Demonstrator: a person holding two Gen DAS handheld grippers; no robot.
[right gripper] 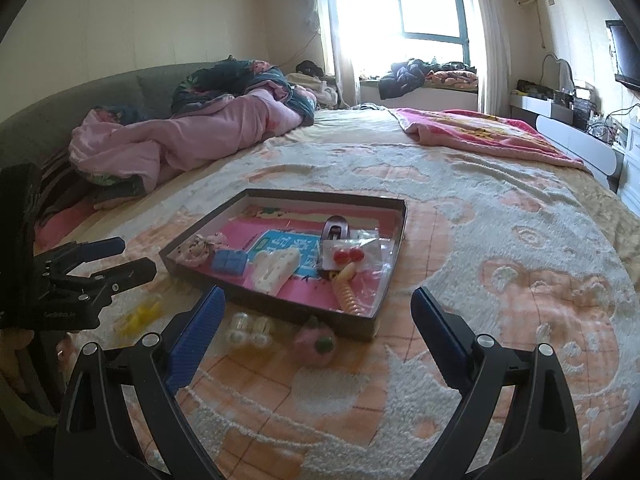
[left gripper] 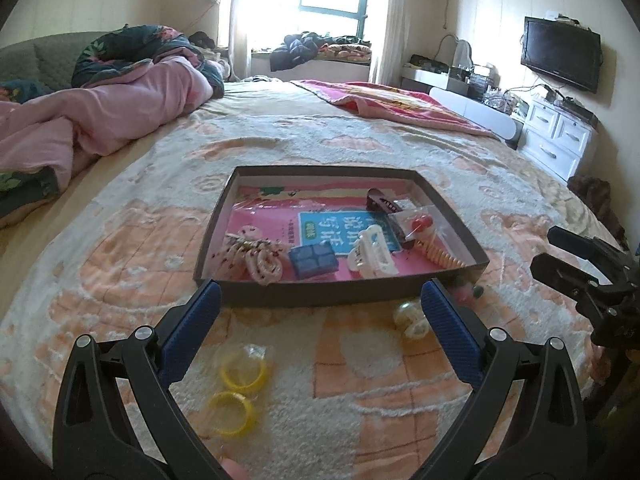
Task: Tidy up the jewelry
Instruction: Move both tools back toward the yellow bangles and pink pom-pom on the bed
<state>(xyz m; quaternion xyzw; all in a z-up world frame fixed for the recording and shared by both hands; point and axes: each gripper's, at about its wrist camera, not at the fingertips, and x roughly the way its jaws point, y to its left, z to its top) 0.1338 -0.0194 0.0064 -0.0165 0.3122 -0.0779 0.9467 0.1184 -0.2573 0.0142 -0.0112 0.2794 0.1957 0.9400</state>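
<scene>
- The left gripper is hovering over the bed, its jaws standing wide apart and holding nothing.
- The right gripper is hovering likewise, jaws wide apart and empty.
- A shallow dark tray is lying on the bed just beyond the left jaws; in the right view the tray is sitting ahead of the jaws, towards their left side.
- Inside the tray, a white hair claw, a blue block, a beaded bracelet, a dark hair clip and a coiled hair tie are resting on a pink sheet.
- Two yellow rings are lying on the bed between the left jaws, close to the camera; the right view is showing them only as a yellow blur beside the other gripper.
- Two clear pearl-like balls are lying just outside the tray's near wall, near the right gripper's left jaw; the left view is catching them beside its right jaw.
- A pink round ornament is resting between the right jaws against the tray's near corner; the left view is showing only a sliver of it.
- Each view is catching the other gripper at its edge.
</scene>
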